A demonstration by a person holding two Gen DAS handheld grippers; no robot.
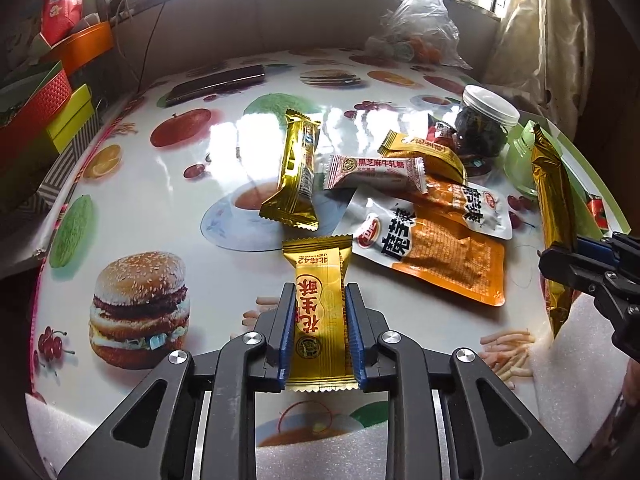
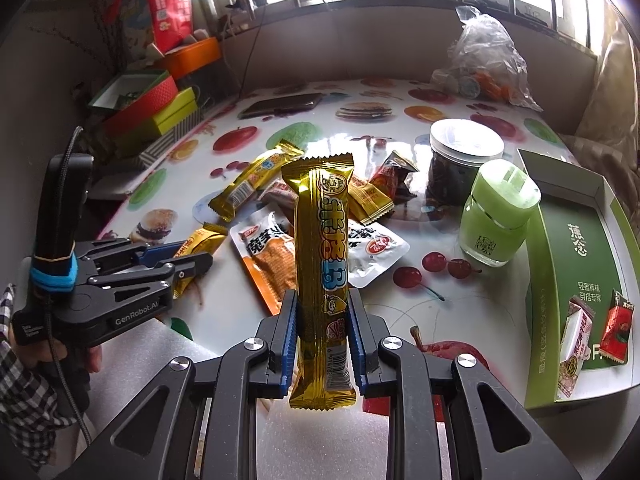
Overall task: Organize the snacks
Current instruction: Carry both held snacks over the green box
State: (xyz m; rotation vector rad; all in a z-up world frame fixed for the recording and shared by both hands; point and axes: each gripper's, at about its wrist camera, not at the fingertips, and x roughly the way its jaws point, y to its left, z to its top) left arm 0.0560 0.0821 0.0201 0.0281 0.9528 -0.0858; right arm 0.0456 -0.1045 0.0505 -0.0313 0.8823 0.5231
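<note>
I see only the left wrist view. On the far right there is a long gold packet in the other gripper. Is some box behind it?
Observer: Yes, an open green box lies right of the long gold bar that the right gripper clamps.
Operator: Is the box empty?
Observer: No, a white candy and a red packet lie inside.
Operator: The pale green thing near the jar?
Observer: A green-lidded glass jar, upright, left of the box.

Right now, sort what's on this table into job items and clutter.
Job:
left claw with peanut candy
right claw with long gold bar
konjac pouches
nougat
green box

Clutter:
phone
plastic bag
stacked gift boxes
</note>
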